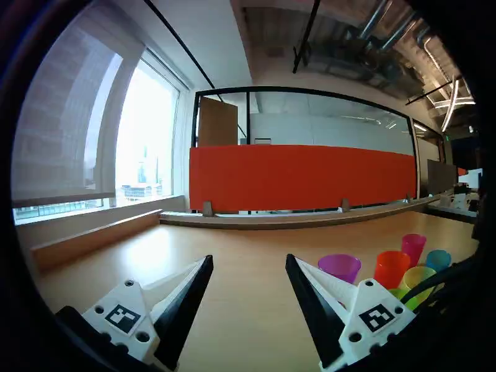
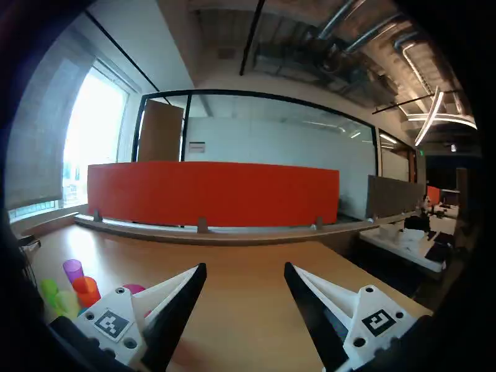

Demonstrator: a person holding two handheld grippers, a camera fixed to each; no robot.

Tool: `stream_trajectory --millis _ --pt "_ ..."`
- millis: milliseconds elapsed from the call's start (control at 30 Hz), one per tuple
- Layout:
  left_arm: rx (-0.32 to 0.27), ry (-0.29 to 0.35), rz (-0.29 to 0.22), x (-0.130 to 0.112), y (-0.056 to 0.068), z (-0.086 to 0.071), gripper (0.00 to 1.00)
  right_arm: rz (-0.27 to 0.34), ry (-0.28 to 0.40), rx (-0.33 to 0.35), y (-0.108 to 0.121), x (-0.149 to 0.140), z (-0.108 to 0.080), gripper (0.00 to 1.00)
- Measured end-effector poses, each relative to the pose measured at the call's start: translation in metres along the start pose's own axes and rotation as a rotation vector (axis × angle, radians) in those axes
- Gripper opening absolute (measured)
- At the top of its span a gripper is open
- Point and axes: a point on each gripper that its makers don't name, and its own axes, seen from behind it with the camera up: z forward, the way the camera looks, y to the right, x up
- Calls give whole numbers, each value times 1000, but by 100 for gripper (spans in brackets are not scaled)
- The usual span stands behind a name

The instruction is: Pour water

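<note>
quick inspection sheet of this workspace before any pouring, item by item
surface: wooden desk, bare ahead of both grippers
job's things: purple cup, orange cup, pink cup, teal cup, yellow-green cup, clustered upright; contents cannot be told
clutter: nothing seen
grippers: left gripper open, holding nothing; right gripper open, holding nothing
cables: black cables in front of the cups
surroundings: orange partition behind the desk; window; neighbouring desk
</note>
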Motion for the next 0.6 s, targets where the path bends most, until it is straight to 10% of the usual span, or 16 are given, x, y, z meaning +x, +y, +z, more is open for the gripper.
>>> stream_trajectory --millis 600 --pt "-9 -1 0 1 2 3 86 18 26 26 0 2 -6 97"
